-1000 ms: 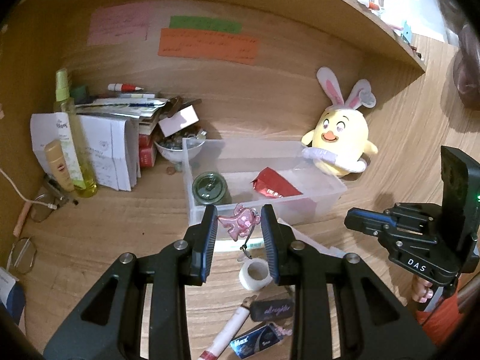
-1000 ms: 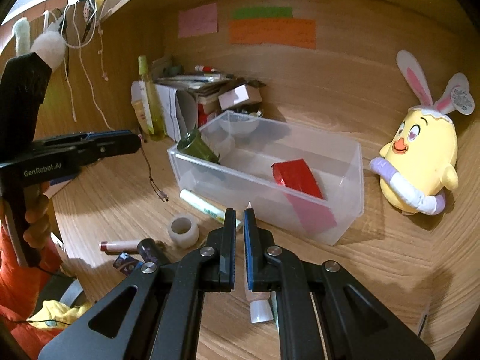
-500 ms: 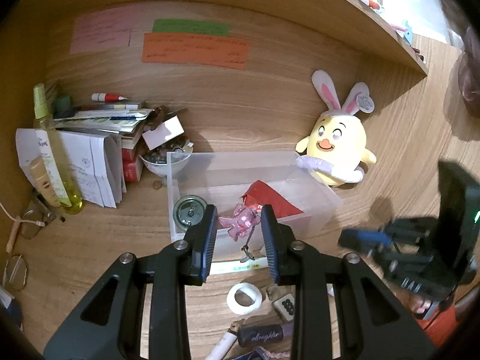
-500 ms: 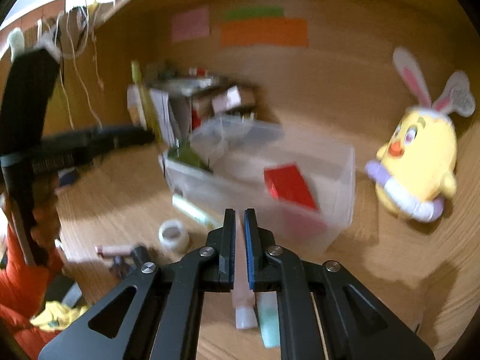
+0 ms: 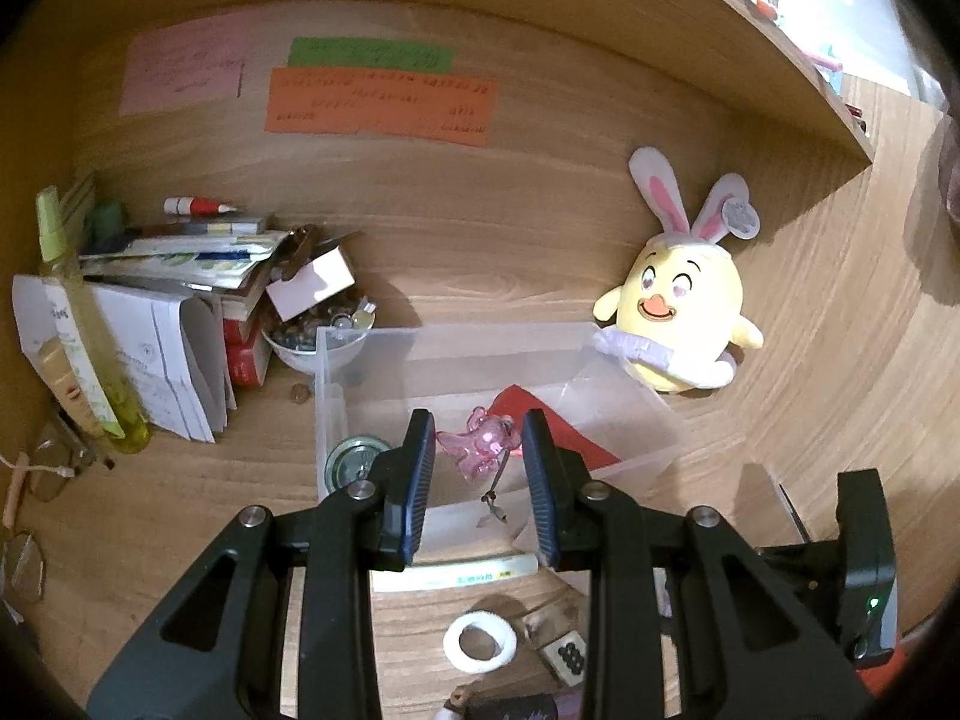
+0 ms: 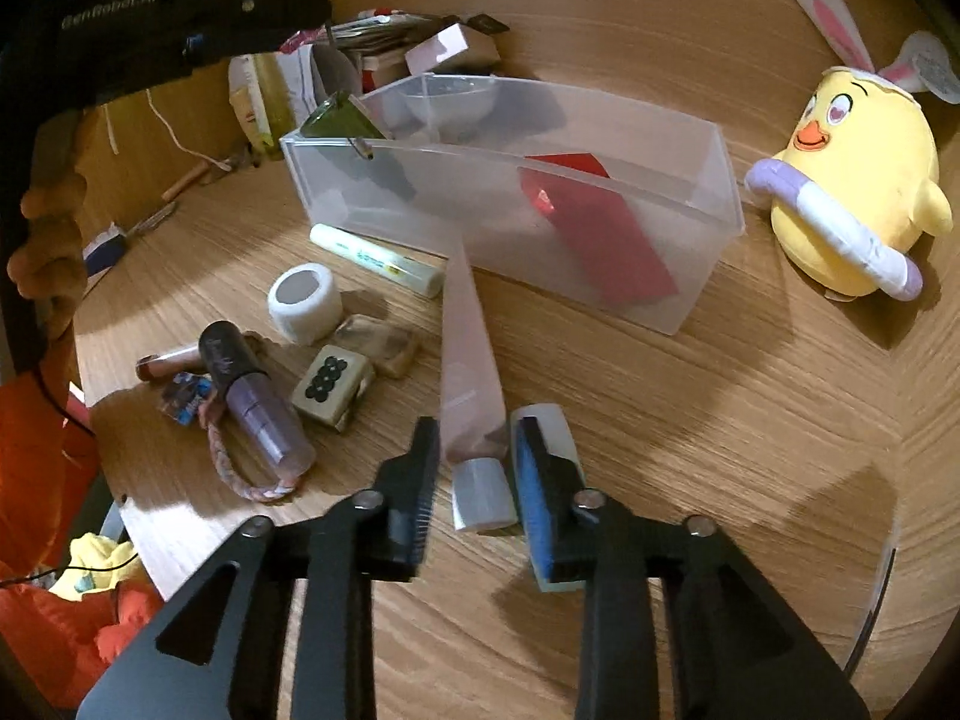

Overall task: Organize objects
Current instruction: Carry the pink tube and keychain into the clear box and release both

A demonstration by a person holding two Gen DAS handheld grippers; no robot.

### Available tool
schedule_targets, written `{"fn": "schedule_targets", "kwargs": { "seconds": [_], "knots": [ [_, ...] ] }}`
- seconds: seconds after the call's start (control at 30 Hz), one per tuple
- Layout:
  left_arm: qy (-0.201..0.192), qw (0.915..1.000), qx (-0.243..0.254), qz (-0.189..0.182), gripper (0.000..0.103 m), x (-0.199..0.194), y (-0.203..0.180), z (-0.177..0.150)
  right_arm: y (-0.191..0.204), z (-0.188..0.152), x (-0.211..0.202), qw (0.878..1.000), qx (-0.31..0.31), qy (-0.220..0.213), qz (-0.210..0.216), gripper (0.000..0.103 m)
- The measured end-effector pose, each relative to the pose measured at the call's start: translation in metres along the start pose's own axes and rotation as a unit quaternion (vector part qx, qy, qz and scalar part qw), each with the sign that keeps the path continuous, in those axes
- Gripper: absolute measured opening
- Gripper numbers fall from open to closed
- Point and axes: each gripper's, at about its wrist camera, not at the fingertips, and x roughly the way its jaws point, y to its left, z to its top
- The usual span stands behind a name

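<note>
Two grips to manage. On the left: left gripper (image 5: 478,457) narrow, clamped on pink charm (image 5: 480,443), hanging over clear bin (image 5: 327,396); best carried well inside the walls and let go low, so the dangling cord drops in too. On the right: right gripper (image 6: 474,474) opening, jaws either side of pink tube (image 6: 468,360) near its white cap, pads not yet pressing. Should straddle squarely, then close just above the cap. Tube flat on desk (image 6: 690,420), long axis running from cap at the fingers to crimped end touching the bin's front wall.
</note>
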Motion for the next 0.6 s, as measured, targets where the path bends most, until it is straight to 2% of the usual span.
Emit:
{"fn": "schedule_targets", "kwargs": {
  "seconds": [0.4, 0.47, 0.6],
  "knots": [
    [0.001, 1.0000, 0.000, 0.004, 0.030, 0.026, -0.005, 0.021, 0.011, 0.006, 0.020, 0.999, -0.027, 0.020, -0.002, 0.028],
    [0.003, 1.0000, -0.004, 0.005, 0.030, 0.031, -0.004, 0.024, 0.011, 0.007, 0.021, 0.999, -0.028, 0.019, -0.007, 0.020],
    [0.006, 0.9999, -0.010, 0.010, 0.030, 0.041, 0.001, 0.027, 0.008, 0.005, 0.011, 1.000, -0.020, 0.000, -0.017, 0.018]
  ]
}}
